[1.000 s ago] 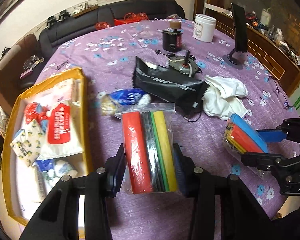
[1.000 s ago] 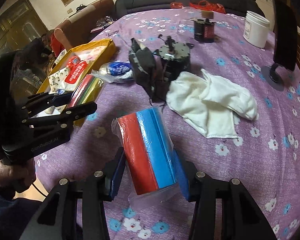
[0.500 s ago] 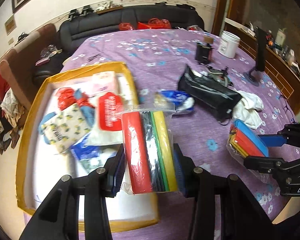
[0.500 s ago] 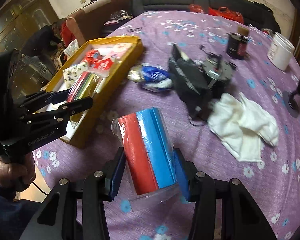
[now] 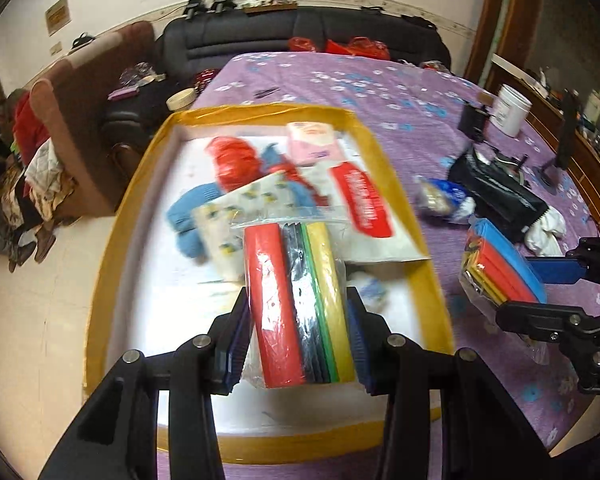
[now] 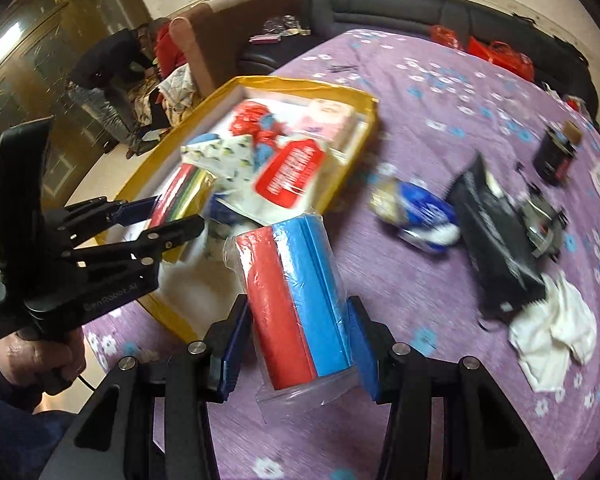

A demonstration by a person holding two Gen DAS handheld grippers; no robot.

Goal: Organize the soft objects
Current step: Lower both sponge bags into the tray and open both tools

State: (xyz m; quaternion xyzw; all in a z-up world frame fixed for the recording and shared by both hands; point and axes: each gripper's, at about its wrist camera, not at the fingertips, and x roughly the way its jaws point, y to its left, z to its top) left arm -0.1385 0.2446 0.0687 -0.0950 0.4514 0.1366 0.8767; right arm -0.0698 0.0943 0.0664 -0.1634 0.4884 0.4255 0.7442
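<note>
Clear zip bag of red, black, green and yellow foam sheets (image 5: pixel 300 304): clamped between the blue pads of the left tongs (image 5: pixel 298 344), hanging over the near half of the yellow-rimmed box with white lining (image 5: pixel 112 248). No contact with the box floor visible.

Second clear bag with red and blue foam sheets (image 6: pixel 296 304): clamped in the right tongs (image 6: pixel 296 344), above the purple floral tabletop (image 6: pixel 420 312), just beside the box's near right corner. Left-wrist view shows the same bag to the right of the box, outside the rim.

Box contents: pink tissue pack (image 5: pixel 312 144), red crinkled plastic bag (image 5: pixel 232 164), blue knitted item (image 5: pixel 192 216), lemon-print tissue pack (image 5: pixel 236 216), white pouch with red label (image 5: pixel 362 208). They overlap in a loose pile.

On the tabletop, right of the box: blue-and-white wrapped packet (image 6: pixel 420 216), black pouch (image 6: pixel 496 248), crumpled white cloth (image 6: pixel 552 336), dark jar (image 6: pixel 556 152). Motion blur on most of these.

Person's hand (image 6: pixel 40 360) grips the left tool's handle.
</note>
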